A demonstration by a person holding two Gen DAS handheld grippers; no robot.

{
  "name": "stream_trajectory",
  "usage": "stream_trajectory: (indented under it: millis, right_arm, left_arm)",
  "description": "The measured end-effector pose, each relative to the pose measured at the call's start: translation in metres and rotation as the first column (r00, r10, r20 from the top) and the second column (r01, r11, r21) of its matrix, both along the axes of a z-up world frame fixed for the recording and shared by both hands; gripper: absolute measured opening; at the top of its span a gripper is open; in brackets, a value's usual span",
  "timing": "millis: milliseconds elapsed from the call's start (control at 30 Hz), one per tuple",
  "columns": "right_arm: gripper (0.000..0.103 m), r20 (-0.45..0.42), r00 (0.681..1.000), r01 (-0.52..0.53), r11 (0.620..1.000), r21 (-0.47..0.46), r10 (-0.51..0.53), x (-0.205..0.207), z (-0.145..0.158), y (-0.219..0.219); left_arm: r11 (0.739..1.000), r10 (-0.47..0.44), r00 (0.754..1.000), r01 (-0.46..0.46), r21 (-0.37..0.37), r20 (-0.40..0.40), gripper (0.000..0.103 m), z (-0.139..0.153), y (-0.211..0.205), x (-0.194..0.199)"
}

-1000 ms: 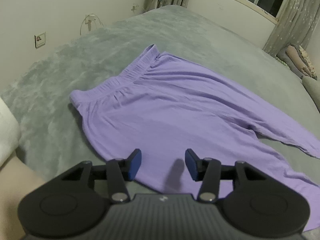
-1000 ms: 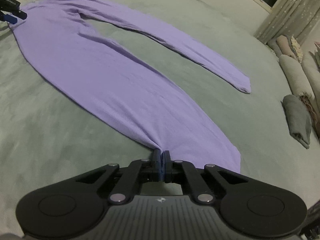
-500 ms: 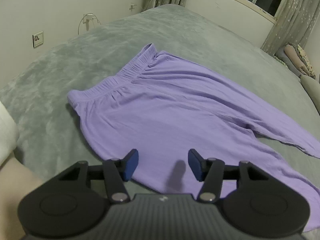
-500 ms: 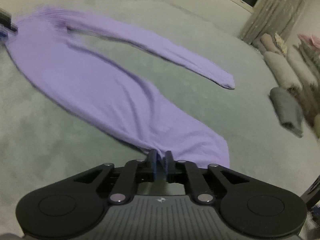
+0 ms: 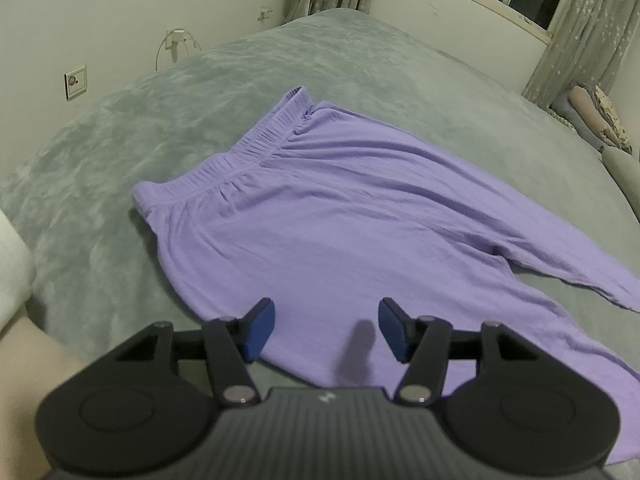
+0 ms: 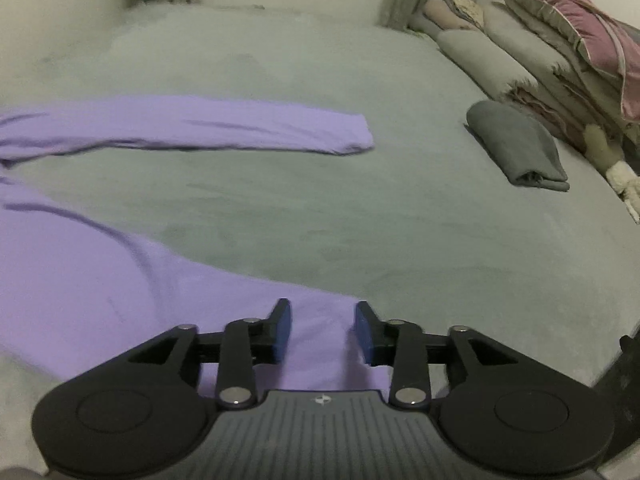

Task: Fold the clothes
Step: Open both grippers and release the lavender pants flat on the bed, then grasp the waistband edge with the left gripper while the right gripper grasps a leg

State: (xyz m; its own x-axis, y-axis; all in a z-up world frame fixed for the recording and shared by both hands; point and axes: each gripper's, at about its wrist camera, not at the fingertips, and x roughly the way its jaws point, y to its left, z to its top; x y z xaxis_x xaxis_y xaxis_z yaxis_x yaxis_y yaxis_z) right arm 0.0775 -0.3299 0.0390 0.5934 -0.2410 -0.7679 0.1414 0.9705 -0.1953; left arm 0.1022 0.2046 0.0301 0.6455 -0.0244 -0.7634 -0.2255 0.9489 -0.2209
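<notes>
A: Left wrist view first. Purple trousers flat on the grey bed cover, waistband toward the far-left wall. Left gripper hangs over the near hem edge, jaws roughly half apart, blue pads clear of the cloth, holding nothing.

B: Any writing?

A: Just a small pale logo on the gripper body (too small to read).

B: Right wrist view?

A: Right gripper over the nearer leg's cuff end, jaws opening, fabric beneath and between them, pads not pinching. Other leg lies farther off; folded grey cloth sits to the right, nr the pillows.
</notes>
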Motion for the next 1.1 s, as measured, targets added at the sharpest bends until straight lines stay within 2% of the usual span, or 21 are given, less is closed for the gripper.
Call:
stream_trajectory:
  millis: [33, 100, 133, 167, 200, 333, 533, 600, 667, 700, 733, 867, 1000, 1100]
  right_arm:
    - [0.048, -0.003, 1.0, 0.011, 1.0, 0.003, -0.011, 0.005, -0.004, -0.003]
    - [0.047, 0.0, 1.0, 0.024, 1.0, 0.014, -0.024, 0.011, -0.011, -0.007]
    - [0.024, 0.0, 1.0, 0.009, 0.999, 0.034, -0.009, 0.011, -0.013, -0.008]
    - [0.008, 0.0, 1.0, -0.019, 0.998, 0.067, 0.019, 0.01, -0.012, -0.01]
    - [0.003, -0.006, 0.999, -0.034, 0.997, 0.071, 0.035, 0.011, -0.011, -0.01]
    - [0.003, -0.001, 1.0, -0.006, 0.999, -0.04, 0.006, 0.01, -0.005, -0.002]
    - [0.003, -0.04, 0.999, -0.016, 0.994, -0.104, 0.011, 0.008, -0.012, 0.011]
    - [0.004, -0.036, 0.999, -0.01, 0.992, -0.124, 0.006, 0.008, -0.01, 0.014]
    - [0.011, 0.015, 1.0, -0.019, 0.993, -0.114, 0.021, 0.008, -0.001, 0.022]
    - [0.018, 0.039, 0.999, -0.027, 0.994, -0.107, 0.032, 0.009, 0.004, 0.026]
    - [0.024, 0.053, 0.997, -0.056, 0.995, -0.087, 0.061, 0.012, 0.007, 0.034]
    - [0.029, 0.058, 0.975, -0.218, 0.976, 0.029, 0.216, 0.033, 0.009, 0.067]
    - [0.029, 0.053, 0.952, -0.301, 0.954, 0.003, 0.3, 0.063, 0.007, 0.091]
    - [0.031, 0.066, 0.911, -0.407, 0.913, -0.005, 0.407, 0.085, 0.008, 0.118]
  left_arm:
    - [1.0, 0.001, 1.0, -0.001, 0.0, 0.0, 0.055, 0.0, 0.0, 0.0]
    - [1.0, 0.002, 1.0, -0.002, 0.004, 0.001, 0.055, 0.0, 0.0, 0.001]
    - [1.0, 0.003, 1.0, -0.003, 0.007, 0.001, 0.055, 0.0, -0.001, 0.001]
    - [1.0, 0.003, 1.0, -0.003, 0.01, 0.001, 0.055, 0.0, -0.002, 0.001]
    - [1.0, 0.003, 1.0, -0.003, 0.012, 0.002, 0.055, -0.001, -0.002, 0.001]
    - [1.0, 0.003, 1.0, -0.003, 0.024, 0.005, 0.055, -0.001, -0.003, -0.001]
    - [0.999, 0.025, 1.0, -0.026, 0.025, 0.014, 0.055, -0.001, 0.003, 0.0]
    - [0.999, 0.017, 0.999, -0.019, 0.05, 0.03, 0.058, 0.002, 0.002, 0.002]
    - [0.997, 0.008, 0.999, -0.012, 0.075, 0.046, 0.062, 0.006, 0.001, 0.005]
    - [0.996, 0.004, 0.999, -0.009, 0.088, 0.054, 0.063, 0.007, 0.001, 0.006]
    - [0.995, 0.0, 0.998, -0.006, 0.097, 0.062, 0.063, 0.01, 0.001, 0.01]
    - [0.997, 0.006, 0.996, -0.014, 0.08, 0.089, 0.066, 0.02, 0.013, 0.03]
    - [0.997, 0.065, 0.993, -0.068, 0.029, 0.097, 0.066, 0.03, 0.044, 0.061]
    - [0.996, 0.092, 0.992, -0.092, -0.003, 0.087, 0.066, 0.033, 0.057, 0.088]
